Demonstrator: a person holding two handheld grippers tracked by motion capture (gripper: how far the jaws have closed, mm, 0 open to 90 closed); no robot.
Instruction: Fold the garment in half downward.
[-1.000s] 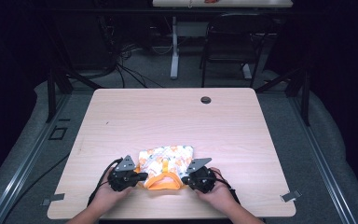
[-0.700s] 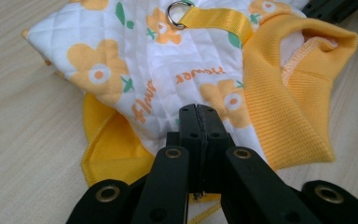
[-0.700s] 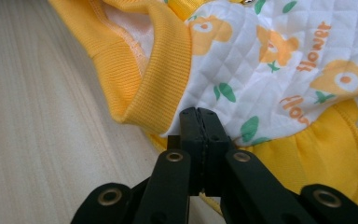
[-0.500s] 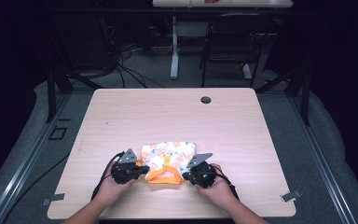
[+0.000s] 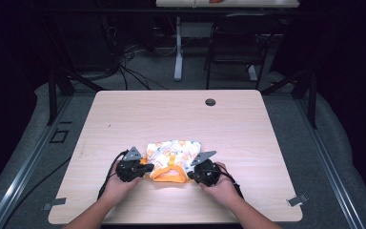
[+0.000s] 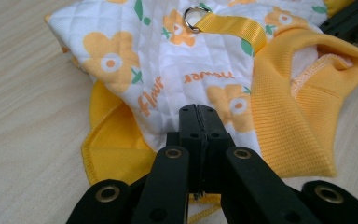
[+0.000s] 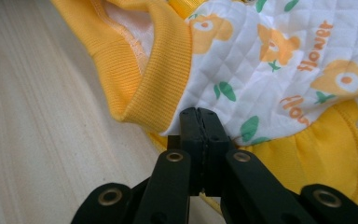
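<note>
A small quilted garment (image 5: 174, 151), white with orange flowers and yellow ribbed trim, lies flat near the table's front edge. My left gripper (image 5: 145, 168) is shut on its left hem, and my right gripper (image 5: 190, 171) is shut on its right hem. In the left gripper view the closed jaws (image 6: 198, 112) pinch the garment (image 6: 168, 56) at its floral edge, below a metal D-ring (image 6: 193, 17) on a yellow strap. In the right gripper view the closed jaws (image 7: 198, 114) bite the garment (image 7: 270, 51) beside the yellow ribbed collar (image 7: 163, 65).
The wooden table (image 5: 171, 114) has a dark round grommet (image 5: 210, 101) near its far edge. Cables trail from both grippers toward the person. Beyond the table stand a chair (image 5: 233, 43) and floor cables.
Both grippers and the garment between them have shifted a little away from the person, the left one more. Both grips have stayed closed.
</note>
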